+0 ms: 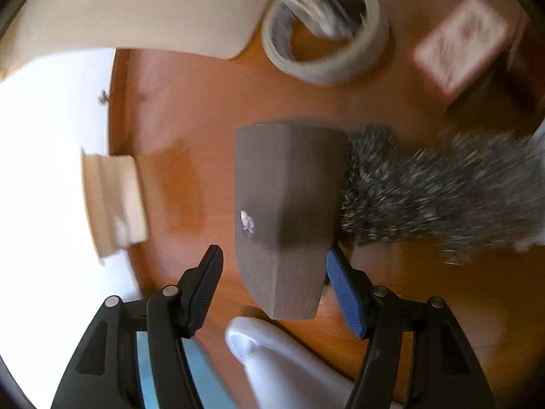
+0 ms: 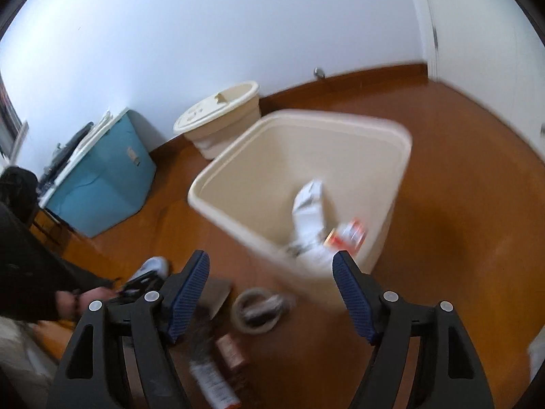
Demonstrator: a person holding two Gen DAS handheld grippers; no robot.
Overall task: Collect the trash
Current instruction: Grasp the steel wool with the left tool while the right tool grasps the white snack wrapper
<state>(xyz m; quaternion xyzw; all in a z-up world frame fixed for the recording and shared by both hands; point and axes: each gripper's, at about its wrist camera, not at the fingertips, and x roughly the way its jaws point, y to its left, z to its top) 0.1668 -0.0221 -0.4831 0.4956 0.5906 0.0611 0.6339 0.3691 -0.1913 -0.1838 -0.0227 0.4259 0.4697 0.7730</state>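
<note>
In the left wrist view my left gripper (image 1: pixel 272 269) is open just above a grey-brown cardboard box (image 1: pixel 286 201) lying on the wooden floor; the box end sits between the fingers. A silver tinsel garland (image 1: pixel 436 191) lies right of the box, a tape roll (image 1: pixel 327 37) and a pink-white carton (image 1: pixel 460 47) beyond it. In the right wrist view my right gripper (image 2: pixel 270 283) is open and empty over the cream trash bin (image 2: pixel 402 136), which holds a white carton (image 2: pixel 310 211) and a red-orange packet (image 2: pixel 347 235).
A cream lidded bucket (image 2: pixel 221 112) and a blue storage tub (image 2: pixel 102 177) stand by the white wall. The tape roll (image 2: pixel 259 310), a small brown box (image 2: pixel 231 351) and tinsel (image 2: pixel 204 341) lie on the floor in front of the bin. A person's sock (image 1: pixel 272 354) is near the left gripper.
</note>
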